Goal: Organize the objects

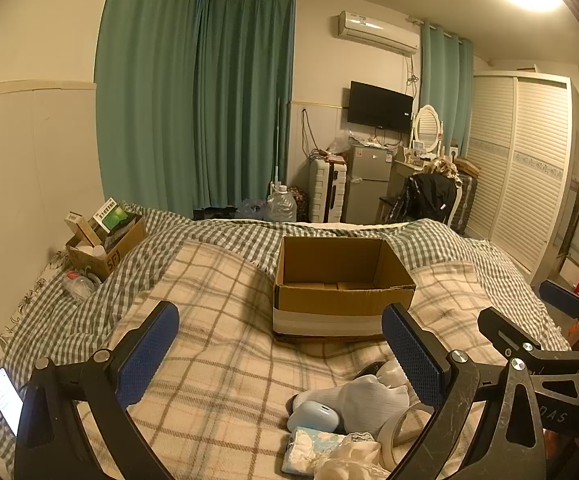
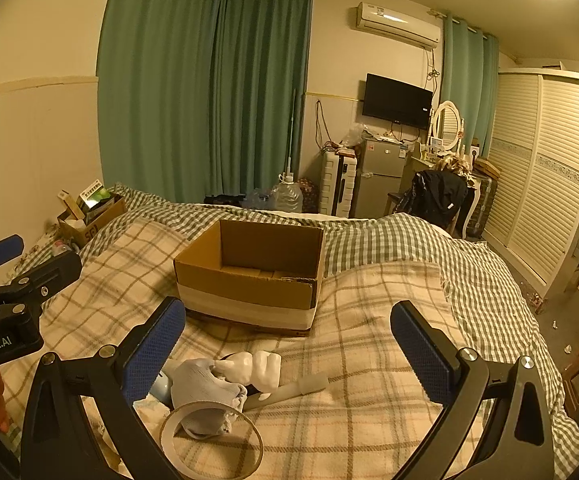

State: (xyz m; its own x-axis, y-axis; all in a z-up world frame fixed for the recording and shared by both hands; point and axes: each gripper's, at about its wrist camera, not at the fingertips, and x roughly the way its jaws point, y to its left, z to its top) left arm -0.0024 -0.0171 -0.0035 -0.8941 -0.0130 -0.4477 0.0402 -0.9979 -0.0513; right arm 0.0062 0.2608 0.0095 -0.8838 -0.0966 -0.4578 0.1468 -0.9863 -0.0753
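An empty open cardboard box [image 1: 343, 292] [image 2: 249, 276] stands on the plaid blanket in the middle of the bed. A pile of small objects lies in front of it: a pale blue sock [image 1: 363, 400] [image 2: 203, 390], a light blue case [image 1: 313, 416], a tissue pack [image 1: 309, 452], a tape ring [image 2: 211, 440] [image 1: 399, 430], a white figurine [image 2: 255, 368] and a grey pen [image 2: 293, 390]. My left gripper [image 1: 281, 350] is open and empty above the blanket, left of the pile. My right gripper [image 2: 289, 352] is open and empty over the pile.
A second cardboard box [image 1: 103, 240] full of packets sits at the bed's far left by the wall, with a plastic bottle [image 1: 79, 286] beside it. A lit phone [image 1: 5, 398] lies at the left edge. A wardrobe [image 2: 545, 184] stands to the right of the bed.
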